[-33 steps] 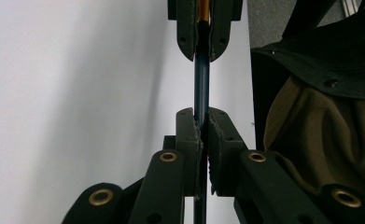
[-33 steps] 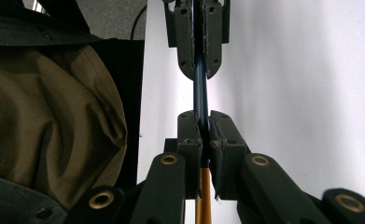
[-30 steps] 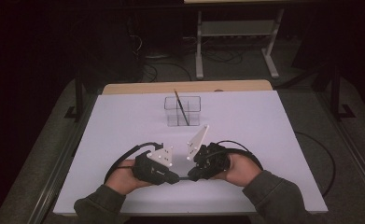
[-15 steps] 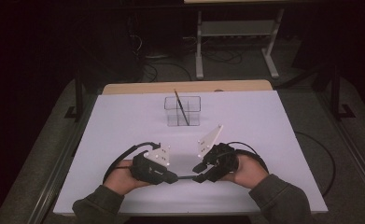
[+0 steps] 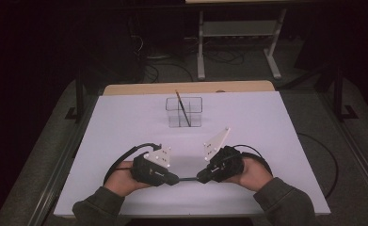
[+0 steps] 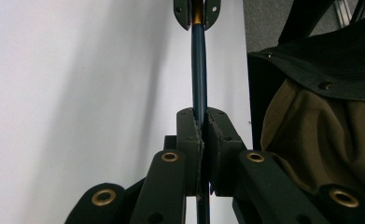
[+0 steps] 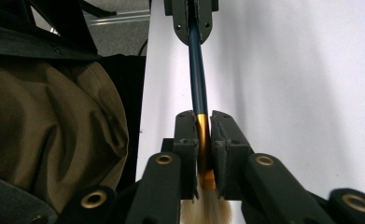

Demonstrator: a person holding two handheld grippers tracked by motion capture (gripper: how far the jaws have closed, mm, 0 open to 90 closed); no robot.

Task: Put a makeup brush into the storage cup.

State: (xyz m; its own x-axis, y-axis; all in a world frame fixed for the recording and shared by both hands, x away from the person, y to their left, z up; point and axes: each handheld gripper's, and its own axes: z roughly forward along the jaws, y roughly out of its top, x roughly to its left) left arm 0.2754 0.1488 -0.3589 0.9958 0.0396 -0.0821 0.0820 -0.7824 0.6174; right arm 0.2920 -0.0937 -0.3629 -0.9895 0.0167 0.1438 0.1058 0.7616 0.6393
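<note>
Brush (image 7: pixel 199 79) is hanging level just above the table (image 5: pixel 125 122), between my two grippers: left gripper (image 6: pixel 200 128) is clamping its blue handle, right gripper (image 7: pixel 202 135) is pinching the gold ferrule beside the soft bristles (image 7: pixel 207 211); light, stiff, slippery, so I am gripping the shaft, never the hairs

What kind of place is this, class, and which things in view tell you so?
Probably a lab or recording workspace: a white table in a dark room, loose cables on the floor, and a metal stand behind it.
</note>
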